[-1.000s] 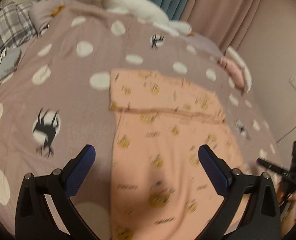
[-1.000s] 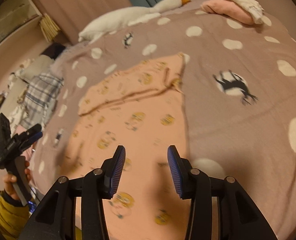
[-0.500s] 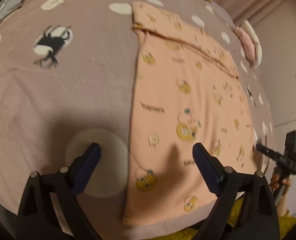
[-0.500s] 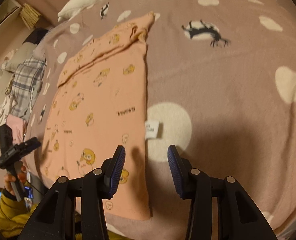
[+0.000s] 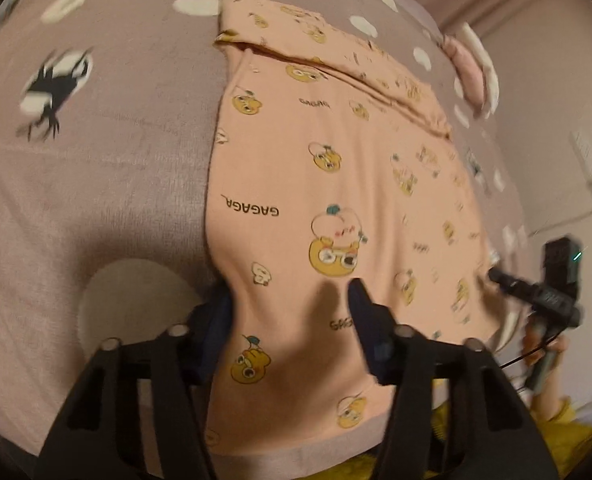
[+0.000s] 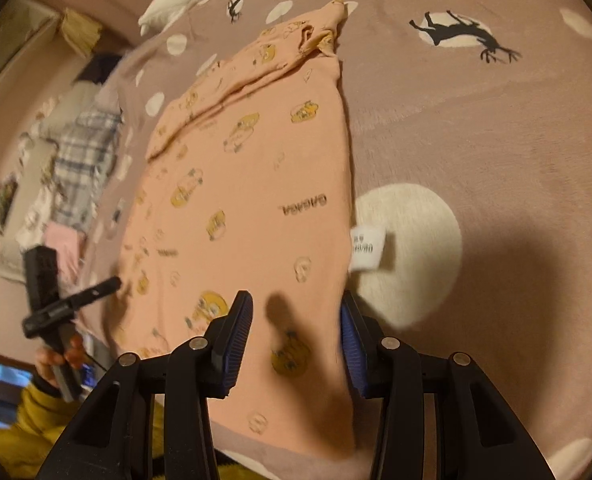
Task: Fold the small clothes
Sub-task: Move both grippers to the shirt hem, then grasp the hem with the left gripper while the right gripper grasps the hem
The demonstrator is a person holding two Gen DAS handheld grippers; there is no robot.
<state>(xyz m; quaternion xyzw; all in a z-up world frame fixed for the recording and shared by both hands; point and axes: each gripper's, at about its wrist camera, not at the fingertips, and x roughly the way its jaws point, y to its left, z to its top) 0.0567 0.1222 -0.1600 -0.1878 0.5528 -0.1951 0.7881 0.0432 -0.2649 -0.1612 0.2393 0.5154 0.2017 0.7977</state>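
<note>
Peach shirt (image 5: 336, 184) with yellow cartoon prints lies flat on the mauve blanket (image 5: 107, 152), its far end folded over. Left gripper (image 5: 291, 300) straddles the shirt's near left edge with fingers spread apart, not clenched. Right gripper (image 6: 296, 320) straddles the near right edge, fingers also apart. A white label (image 6: 367, 249) sticks out beside it.

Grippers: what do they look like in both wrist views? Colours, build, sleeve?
Both the left gripper and the right gripper have black angular frames with silver pivot screws and ribbed dark-blue pads. The left hand wears a mustard-yellow sleeve. A thin black cable hangs below the right gripper's handle.
</note>
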